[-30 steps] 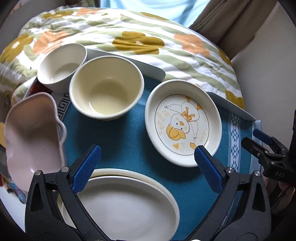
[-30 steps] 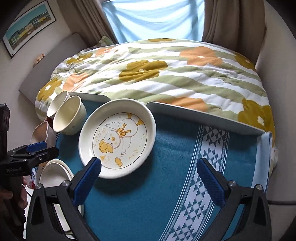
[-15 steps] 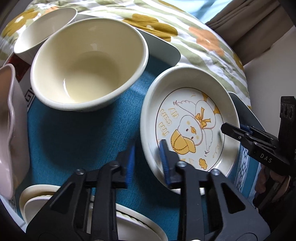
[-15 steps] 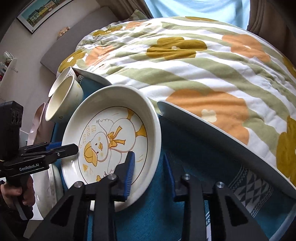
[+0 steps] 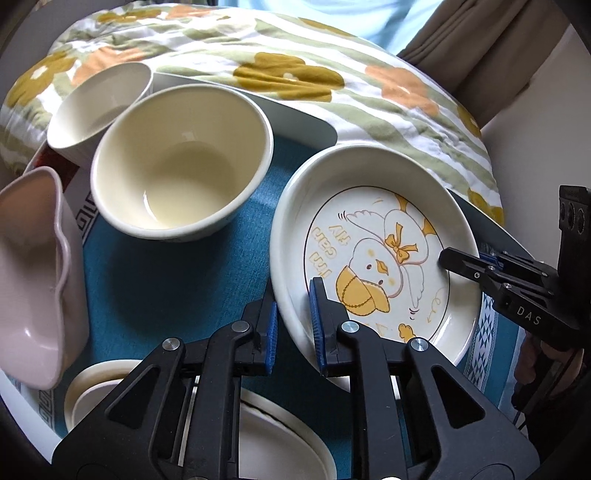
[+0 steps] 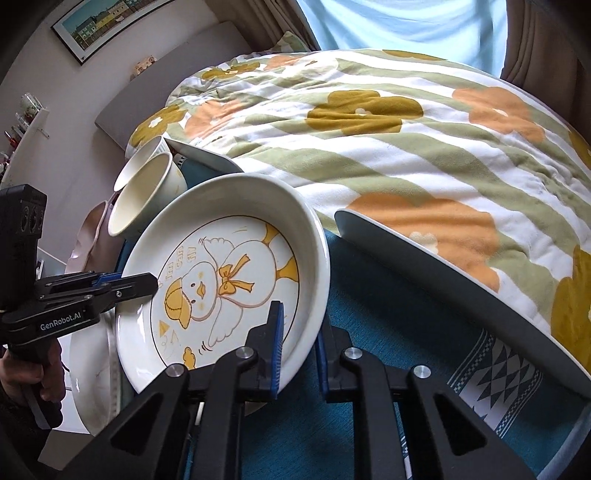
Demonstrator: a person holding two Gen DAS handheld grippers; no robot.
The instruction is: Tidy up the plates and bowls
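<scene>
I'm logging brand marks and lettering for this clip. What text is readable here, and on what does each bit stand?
"GenRobot.AI": white print on the left gripper body, right wrist view.
"DAS": on the right gripper body, left wrist view.
"I'm can fly", roughly: orange hand-lettering on the duck plate; the last word is uncertain.
Framed picture on the wall: no readable text.

My left gripper (image 5: 293,328) pointed steeply down, its blue-padded jaws clamped on the near rim of the white duck-printed plate (image 5: 373,258). My right gripper (image 6: 299,347) had just been closing, and its jaws pinched the opposite rim. My left hand (image 6: 33,373) wrapped the black handle, low at the side.
</scene>
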